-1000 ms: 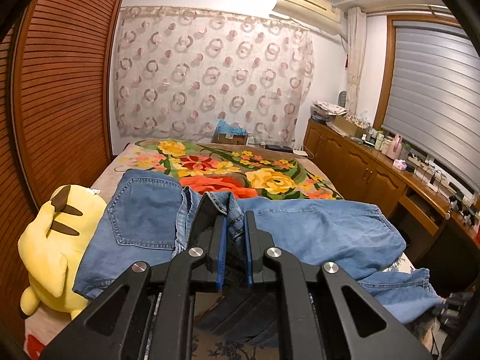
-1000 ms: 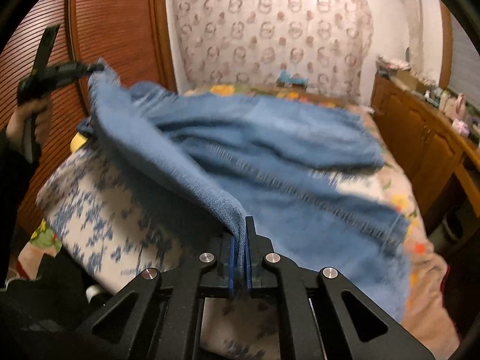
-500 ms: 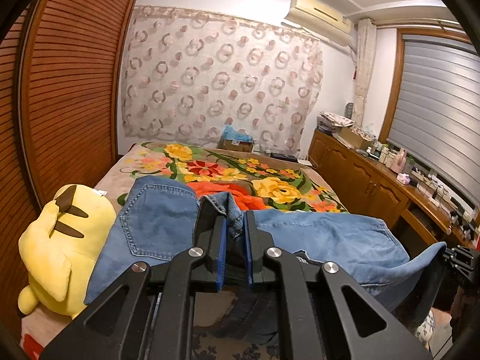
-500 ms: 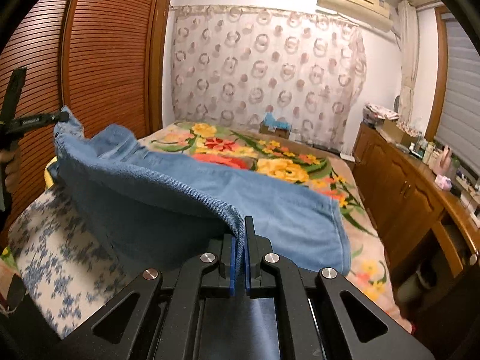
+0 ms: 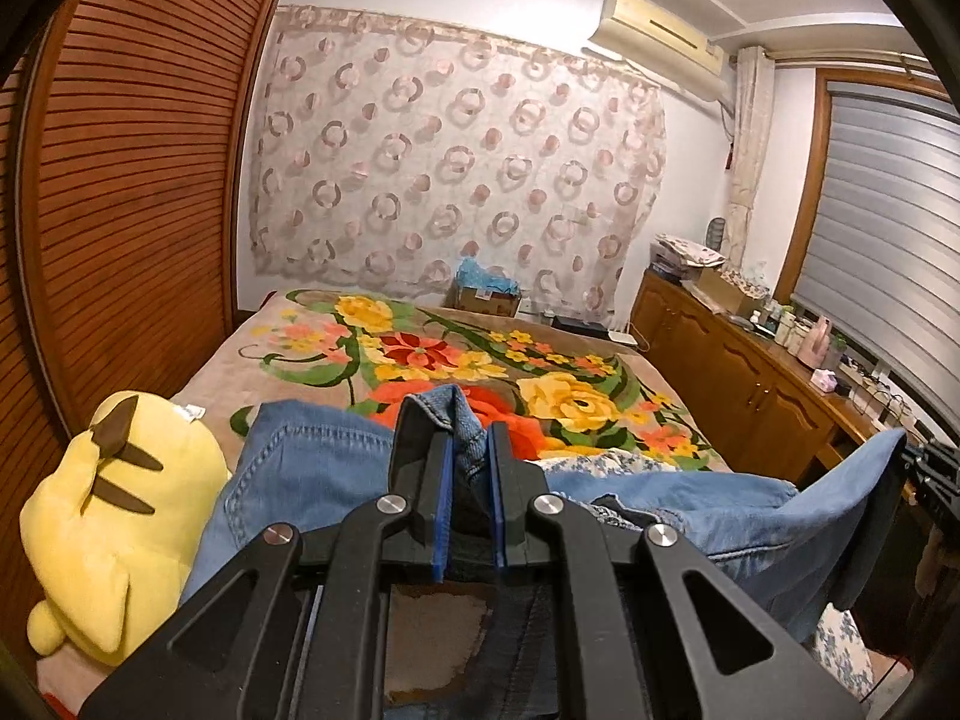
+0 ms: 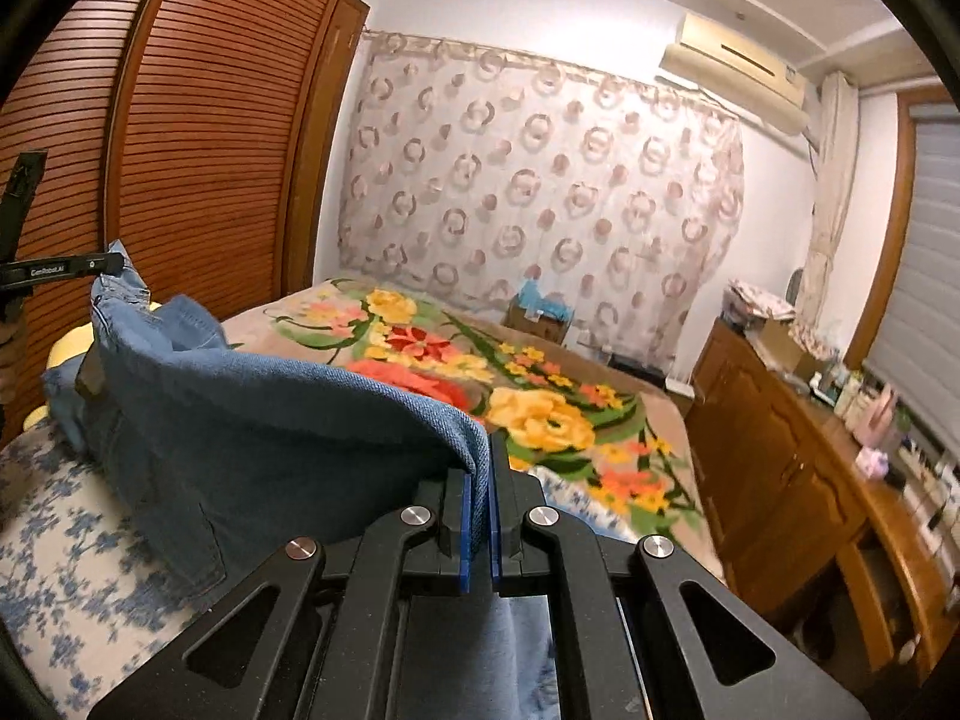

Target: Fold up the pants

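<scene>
Jeans (image 5: 312,480) above floral bedspread (image 5: 420,354), bedroom

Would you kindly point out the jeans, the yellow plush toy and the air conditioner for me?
jeans (image 5: 300,468), left wrist view, on the back pocket panel.
yellow plush toy (image 5: 120,516), left wrist view, on its yellow body below the dark ear tips.
air conditioner (image 6: 735,63), right wrist view, on its front casing.

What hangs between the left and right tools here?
The jeans, pinched at both ends by left tool and right tool, span the gap, seen in the right wrist view.
</scene>
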Demonstrator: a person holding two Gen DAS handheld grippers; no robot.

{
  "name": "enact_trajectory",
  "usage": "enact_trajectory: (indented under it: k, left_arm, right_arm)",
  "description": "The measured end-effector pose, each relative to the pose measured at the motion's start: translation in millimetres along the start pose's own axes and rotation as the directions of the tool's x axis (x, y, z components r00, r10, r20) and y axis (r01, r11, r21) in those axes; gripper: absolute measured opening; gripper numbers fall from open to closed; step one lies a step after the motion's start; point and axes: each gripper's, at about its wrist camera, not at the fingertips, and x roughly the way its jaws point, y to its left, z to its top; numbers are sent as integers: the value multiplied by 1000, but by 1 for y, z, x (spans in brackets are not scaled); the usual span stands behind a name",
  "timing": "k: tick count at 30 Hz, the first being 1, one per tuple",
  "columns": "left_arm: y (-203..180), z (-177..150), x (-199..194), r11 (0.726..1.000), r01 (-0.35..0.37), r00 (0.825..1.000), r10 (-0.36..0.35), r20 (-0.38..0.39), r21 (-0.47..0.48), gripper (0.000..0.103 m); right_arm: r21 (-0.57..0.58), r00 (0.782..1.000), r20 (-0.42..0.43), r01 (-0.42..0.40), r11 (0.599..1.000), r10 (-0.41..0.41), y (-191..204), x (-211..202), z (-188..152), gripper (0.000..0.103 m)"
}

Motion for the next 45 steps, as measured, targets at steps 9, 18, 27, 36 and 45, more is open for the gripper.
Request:
enact_trajectory:
  k: [9, 18, 27, 36, 45]
  left_arm:
    - [16, -1, 63, 1000, -20, 996, 20, -83, 0, 12]
    - [22, -12, 94, 999, -36, 988, 37, -152, 12, 12]
    - [22, -2, 83, 999, -17, 990, 21, -136, 29, 64]
    - [4, -27, 62, 997, 21, 985, -7, -174, 74, 81]
    - [-39, -59, 57, 975, 131, 974, -94, -204, 177, 81]
  right_arm:
    - [-80, 996, -82, 23, 996, -30, 19, 87, -8, 4]
    - [-103, 982, -190, 3, 995, -23, 27, 157, -21, 4]
    - [-100, 965, -258, 14, 995, -39, 18, 176, 15, 4]
    - [1, 947, -320, 13, 1000, -12, 3, 192, 27, 32]
    - [143, 949, -304, -40, 989, 83, -11, 133, 16, 49]
